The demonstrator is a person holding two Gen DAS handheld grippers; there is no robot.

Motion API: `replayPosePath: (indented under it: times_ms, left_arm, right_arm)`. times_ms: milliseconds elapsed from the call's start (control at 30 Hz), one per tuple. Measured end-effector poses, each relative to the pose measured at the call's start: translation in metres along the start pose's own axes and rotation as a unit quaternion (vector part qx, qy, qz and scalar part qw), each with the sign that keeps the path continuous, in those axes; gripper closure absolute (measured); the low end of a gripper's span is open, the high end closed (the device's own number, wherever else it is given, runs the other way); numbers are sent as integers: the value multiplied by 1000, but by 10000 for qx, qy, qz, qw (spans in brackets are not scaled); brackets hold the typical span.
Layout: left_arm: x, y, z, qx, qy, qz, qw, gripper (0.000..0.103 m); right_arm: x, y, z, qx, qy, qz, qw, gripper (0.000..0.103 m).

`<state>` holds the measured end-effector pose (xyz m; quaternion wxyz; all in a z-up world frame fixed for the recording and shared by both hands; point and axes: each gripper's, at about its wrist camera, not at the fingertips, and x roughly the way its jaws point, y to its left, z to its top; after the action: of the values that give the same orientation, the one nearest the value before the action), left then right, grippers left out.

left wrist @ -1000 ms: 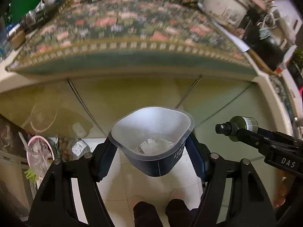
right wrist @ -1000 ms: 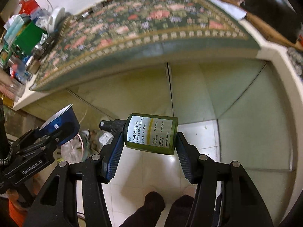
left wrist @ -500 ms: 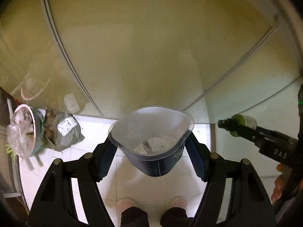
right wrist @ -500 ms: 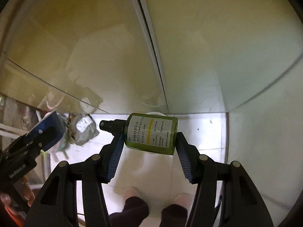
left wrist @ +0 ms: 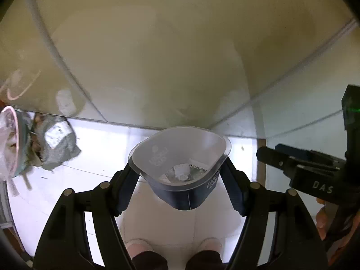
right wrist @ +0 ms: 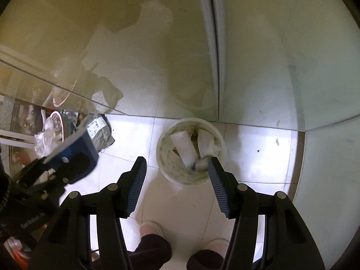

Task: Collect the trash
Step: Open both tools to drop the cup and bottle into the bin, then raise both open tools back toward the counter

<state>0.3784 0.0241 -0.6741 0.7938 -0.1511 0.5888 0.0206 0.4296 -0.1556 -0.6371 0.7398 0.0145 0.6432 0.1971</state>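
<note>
The left gripper (left wrist: 180, 175) points steeply down at the white tiled floor (left wrist: 101, 153), and its jaws are closed on the sides of a dark blue plastic cup with a clear flared rim (left wrist: 180, 168). The cup sits upright between the blue pads, and a few pale scraps lie in its bottom. In the right wrist view the same cup shows at about nine o'clock, tilted on its gripper.

The right gripper (right wrist: 177, 180) also points down. Its jaws stand moderately apart with nothing between the ribbed blue pads (right wrist: 136, 186). Beyond them, at about twelve o'clock from the fingertips, a round off-white bin (right wrist: 164, 157) stands on the floor against the foot of a glossy pale green cabinet front (right wrist: 157, 56). Inside the bin lie white crumpled papers (right wrist: 183, 146); the right-hand pad overlaps the bin's rim in the picture, though whether it touches cannot be told.

At about ten o'clock in the right wrist view, a grey crumpled bag with a white label (right wrist: 101, 128) lies on the floor beside a pink-rimmed container stuffed with clear plastic (right wrist: 55, 123). Both appear at nine o'clock in the left wrist view too.

At six o'clock in both views a person's dark trouser legs (right wrist: 153, 252) and pale slippers (right wrist: 150, 228) stand on the tiles.
</note>
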Motion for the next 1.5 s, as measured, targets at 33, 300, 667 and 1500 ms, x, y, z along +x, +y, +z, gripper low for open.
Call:
replayPosePath:
  times_ms: [33, 300, 667, 1500]
  left_arm:
    - [4, -5, 0, 55, 65, -62, 9999, 33]
    - [31, -46, 3, 575, 469, -103, 9972, 33]
    - [-36, -52, 9, 489, 331, -60, 9982, 33]
    - [-513, -73, 44, 952, -2252, -315, 9691, 33]
  right_arm:
    - [-3, -3, 1, 23, -25, -17, 10000, 50]
    - [-38, -30, 1, 259, -325, -127, 9991, 50]
    - [-113, -14, 0, 285, -698, -74, 9971, 48]
    - [-485, 150, -37, -112, -2820, -370, 9586, 45]
